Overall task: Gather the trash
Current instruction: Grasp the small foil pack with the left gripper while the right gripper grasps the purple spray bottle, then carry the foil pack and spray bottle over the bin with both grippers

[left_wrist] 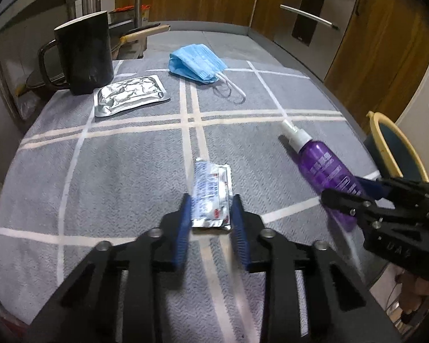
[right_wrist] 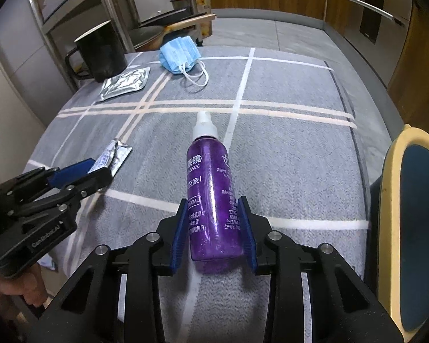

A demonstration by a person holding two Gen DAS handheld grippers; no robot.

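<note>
1. Grey checked tablecloth (left_wrist: 114,157) covers the table; a yellow-rimmed bin (right_wrist: 391,200) stands at its right edge
2. Black mug (left_wrist: 84,53), blue face mask (left_wrist: 196,63) and foil pouch (left_wrist: 128,95) lie at the far side
3. Right gripper (right_wrist: 213,224) straddles the lying purple spray bottle (right_wrist: 211,188), pads at its sides
4. Left gripper (left_wrist: 210,220) pinches the small printed sachet (left_wrist: 211,191) on the cloth

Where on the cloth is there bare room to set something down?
Free: the far right of the checked cloth, beyond the purple spray bottle and right of the blue face mask; also the near left, below the foil pouch. Crowded: the far-left corner, where black mug, pouch and mask cluster.
</note>
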